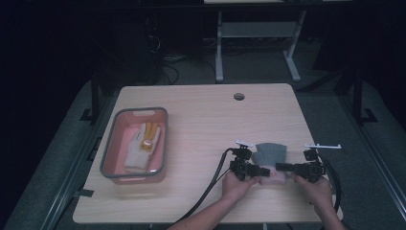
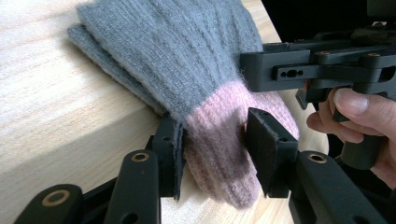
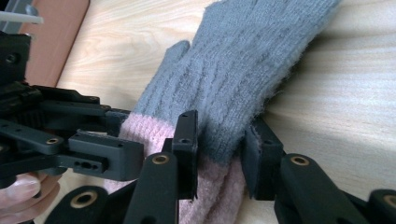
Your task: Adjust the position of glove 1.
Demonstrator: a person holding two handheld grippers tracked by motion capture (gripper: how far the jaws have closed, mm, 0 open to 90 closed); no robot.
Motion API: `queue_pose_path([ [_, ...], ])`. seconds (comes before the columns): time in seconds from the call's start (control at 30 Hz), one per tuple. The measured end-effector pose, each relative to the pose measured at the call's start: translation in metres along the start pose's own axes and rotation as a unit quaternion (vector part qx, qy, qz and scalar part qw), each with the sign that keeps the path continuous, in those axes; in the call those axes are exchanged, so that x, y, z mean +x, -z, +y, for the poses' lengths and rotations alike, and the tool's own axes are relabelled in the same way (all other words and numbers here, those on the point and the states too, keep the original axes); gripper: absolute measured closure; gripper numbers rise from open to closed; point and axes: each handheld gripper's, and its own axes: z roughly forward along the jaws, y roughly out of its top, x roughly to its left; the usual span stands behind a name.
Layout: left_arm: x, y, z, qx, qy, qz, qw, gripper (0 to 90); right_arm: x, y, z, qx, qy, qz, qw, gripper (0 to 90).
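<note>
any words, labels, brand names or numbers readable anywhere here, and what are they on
None: no readable text in any view.
Grey knitted glove with pink cuff: plain knit, no tag or logo showing.
Black jaws of the left gripper and right gripper: only screw holes and brass rivets, no markings.
Pink plastic bin with grey rim and the white and yellow glove in it: too small to tell any print.

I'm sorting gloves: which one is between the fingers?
The grey glove with a pink cuff near the table's front edge; the white-and-yellow glove lies apart in the pink bin.
</note>
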Motion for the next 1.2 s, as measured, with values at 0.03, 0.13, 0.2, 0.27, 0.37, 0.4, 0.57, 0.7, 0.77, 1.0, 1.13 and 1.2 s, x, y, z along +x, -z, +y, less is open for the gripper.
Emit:
queue_pose_path([
  [0.03,0.0,0.001,0.0,-0.001,0.001,-0.001,1.0,59.5,0.0,0.0,0.0,-0.001,-0.001,0.0,1.0,69.9],
  [0.13,0.002,0.003,0.0,-0.005,0.003,-0.003,1.0,59.9,0.003,0.0,0.001,-0.003,-0.001,0.003,1.0,70.6],
  [0.2,0.004,0.006,0.0,-0.009,0.004,-0.004,0.9999,60.2,0.005,-0.001,0.002,-0.006,-0.001,0.006,1.0,70.9],
  [0.27,0.005,0.008,0.001,-0.011,0.004,-0.005,0.9999,60.4,0.007,-0.001,0.003,-0.007,-0.001,0.008,0.9999,71.1],
  [0.37,0.007,0.015,0.001,-0.016,0.004,-0.006,0.9999,60.5,0.012,-0.002,0.006,-0.008,0.0,0.011,0.9999,71.1],
  [0.4,0.007,0.017,0.002,-0.017,0.004,-0.006,0.9998,60.5,0.016,-0.003,0.007,-0.009,0.002,0.013,0.9999,71.2],
  [0.57,0.009,0.031,0.004,-0.028,0.001,-0.004,0.9996,61.0,0.026,-0.005,0.012,-0.015,0.01,0.021,0.9996,71.4],
  [0.7,0.011,0.046,0.007,-0.037,-0.004,-0.001,0.9993,61.4,0.037,-0.007,0.018,-0.017,0.02,0.028,0.9993,71.5],
  [0.77,0.012,0.053,0.008,-0.042,-0.005,0.0,0.9991,61.5,0.042,-0.009,0.021,-0.019,0.023,0.032,0.999,71.5],
  [1.0,0.015,0.076,0.011,-0.057,-0.012,0.005,0.9983,61.6,0.061,-0.015,0.032,-0.022,0.033,0.049,0.998,71.6],
  [1.13,0.016,0.088,0.013,-0.066,-0.012,0.008,0.9977,61.7,0.071,-0.019,0.038,-0.021,0.04,0.054,0.9975,71.7],
  [1.2,0.017,0.093,0.014,-0.067,-0.016,0.01,0.9976,61.8,0.075,-0.02,0.04,-0.024,0.043,0.057,0.9971,71.7],
])
